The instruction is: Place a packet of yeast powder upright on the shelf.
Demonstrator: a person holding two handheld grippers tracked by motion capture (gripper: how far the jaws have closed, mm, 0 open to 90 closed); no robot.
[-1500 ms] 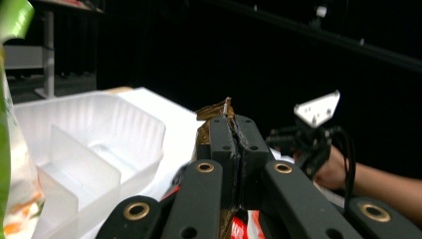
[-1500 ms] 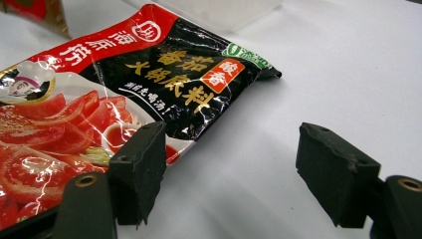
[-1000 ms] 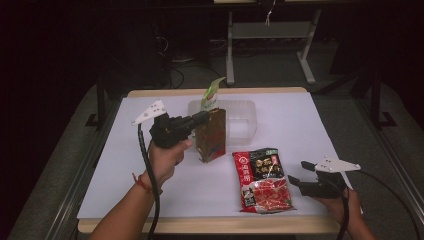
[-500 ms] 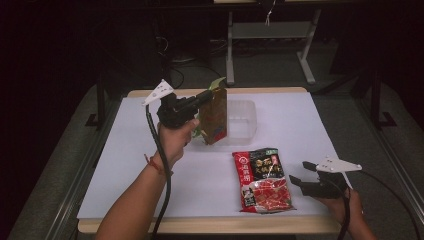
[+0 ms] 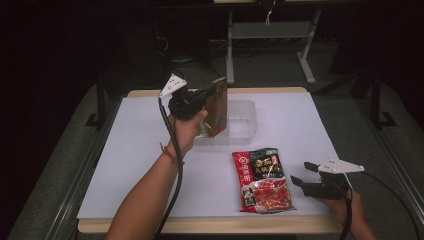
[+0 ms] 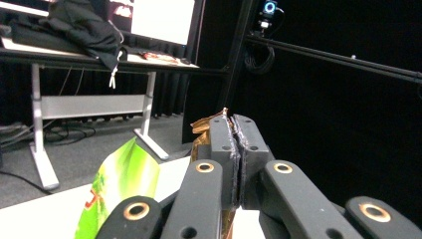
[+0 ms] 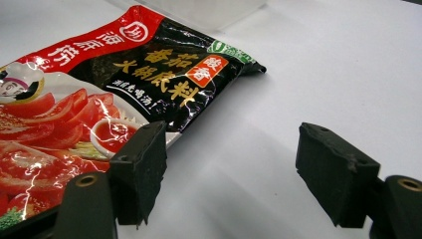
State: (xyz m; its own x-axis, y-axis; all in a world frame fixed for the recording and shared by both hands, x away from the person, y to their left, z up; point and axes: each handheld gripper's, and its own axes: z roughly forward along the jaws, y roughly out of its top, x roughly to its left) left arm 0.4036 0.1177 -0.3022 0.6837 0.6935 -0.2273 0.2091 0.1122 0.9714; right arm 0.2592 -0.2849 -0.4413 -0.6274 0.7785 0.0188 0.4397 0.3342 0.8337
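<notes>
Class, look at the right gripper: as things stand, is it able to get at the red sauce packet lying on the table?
Probably yes. The right gripper is open, low beside the sauce packet, with bare table between them and nothing in the way.

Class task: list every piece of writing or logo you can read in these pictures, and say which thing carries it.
"海底捞", white on the red band of the red-and-black sauce packet.
"番茄", gold characters on its black part.
"火锅底料", gold, the row below.
Round white logo on the red band: too stylised to read.
Small white line under the gold rows: too blurred.
Brown packet held by the left gripper: print unreadable.
</notes>
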